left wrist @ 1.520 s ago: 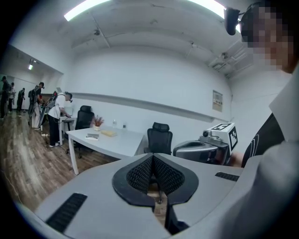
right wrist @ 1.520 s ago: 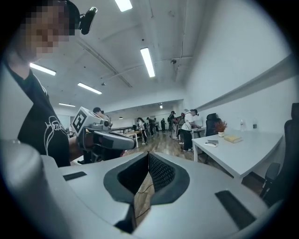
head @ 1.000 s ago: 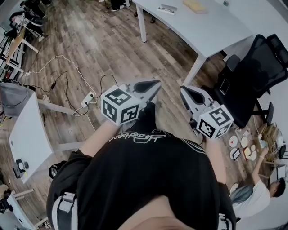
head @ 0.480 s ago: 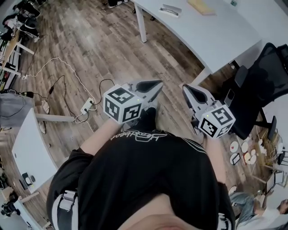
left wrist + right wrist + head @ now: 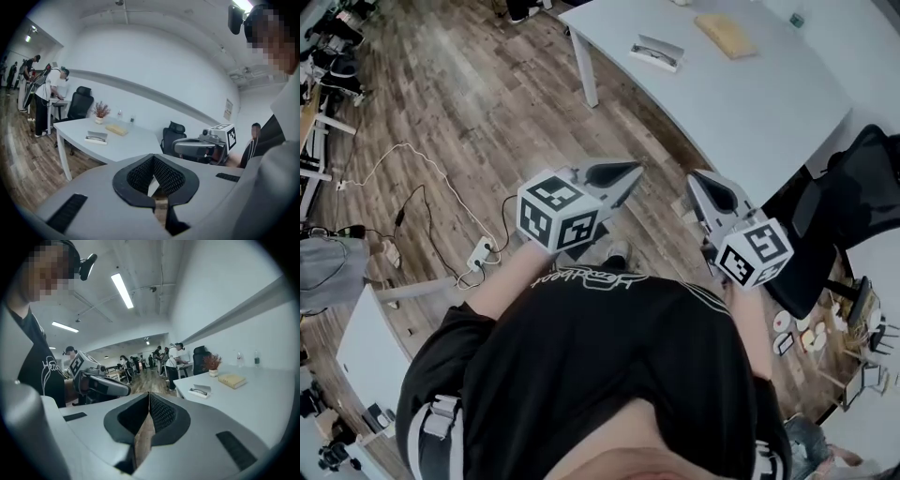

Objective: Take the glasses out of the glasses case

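Two grippers are held up in front of the person's black shirt in head view: left gripper (image 5: 630,171) and right gripper (image 5: 695,180), side by side with a gap between them, tips pointing toward the white table (image 5: 741,103). Both hang over the wood floor (image 5: 487,103), short of the table edge. The glasses case (image 5: 666,44) lies open near the table's far end with the glasses (image 5: 649,54) in it, well apart from both sets of fingers. A tan book (image 5: 724,35) lies near the case on the same top. A black office chair (image 5: 862,169) is to the right of the table, and a power strip (image 5: 481,251) with cables lies on the floor left of the left gripper. In the left gripper view the fingers (image 5: 139,174) are closed, tips touching, with nothing between them. The case sits on the table well ahead and left of the tips, the book beyond it and a potted plant (image 5: 100,111) further back. The right gripper shows at the right with its marker cube. In the right gripper view the fingers are pressed together tip to tip, empty. The case is ahead and to the right on the table, lid up, dark frames inside. The book and plant are past it, and the left gripper is at the left.
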Available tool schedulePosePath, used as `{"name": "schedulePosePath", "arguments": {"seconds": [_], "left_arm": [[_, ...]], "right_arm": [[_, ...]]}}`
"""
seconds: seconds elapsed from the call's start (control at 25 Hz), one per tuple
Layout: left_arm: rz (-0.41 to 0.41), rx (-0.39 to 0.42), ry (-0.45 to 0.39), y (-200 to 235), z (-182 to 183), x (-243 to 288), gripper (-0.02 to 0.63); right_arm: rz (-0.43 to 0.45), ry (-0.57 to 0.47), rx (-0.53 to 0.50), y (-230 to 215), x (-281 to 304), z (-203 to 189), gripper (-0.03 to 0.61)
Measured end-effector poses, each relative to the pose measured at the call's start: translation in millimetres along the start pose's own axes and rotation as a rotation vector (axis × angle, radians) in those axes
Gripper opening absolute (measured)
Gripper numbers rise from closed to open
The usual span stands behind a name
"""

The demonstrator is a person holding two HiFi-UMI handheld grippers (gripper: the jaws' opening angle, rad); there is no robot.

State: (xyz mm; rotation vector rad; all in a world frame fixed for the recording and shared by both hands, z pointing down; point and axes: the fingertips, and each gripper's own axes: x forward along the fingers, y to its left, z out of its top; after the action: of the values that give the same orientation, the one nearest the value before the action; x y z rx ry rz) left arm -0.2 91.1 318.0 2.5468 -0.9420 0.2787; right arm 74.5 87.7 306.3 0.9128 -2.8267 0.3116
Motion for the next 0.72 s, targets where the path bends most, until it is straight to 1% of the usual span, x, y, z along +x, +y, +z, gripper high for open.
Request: {"name": "schedulePosePath", "arguments": {"seconds": [0.16,0.24,0.36,0.52,0.72], "left_arm": [[-0.014,0.0,0.005,44.4,22.6,14.4,0.008],[-0.024,-0.006,0.003,62.2,31.2,17.5,0.008],[-0.027,0.008,0.002,87.4,44.0,21.9,0.008],[-0.022,0.021,-0.004,109.8,54.7,29.4,0.008],[-0.022,0.027,-0.004,125.7,62.8,39.6,0.008]], "right_arm": [[-0.024,0.002,-0.014,-33.1,36.8,21.3,0.009],[-0.027,0.011,-0.022,-43.8,53.3,28.9,0.009],[-0.032,0.015,-0.037,-56.9,73.8,39.2,0.009],[-0.041,0.019,-0.069,-73.1,91.0,47.2,0.009],[-0.041,0.008,-0.093,-90.2,104.1,56.8,0.009]]}}
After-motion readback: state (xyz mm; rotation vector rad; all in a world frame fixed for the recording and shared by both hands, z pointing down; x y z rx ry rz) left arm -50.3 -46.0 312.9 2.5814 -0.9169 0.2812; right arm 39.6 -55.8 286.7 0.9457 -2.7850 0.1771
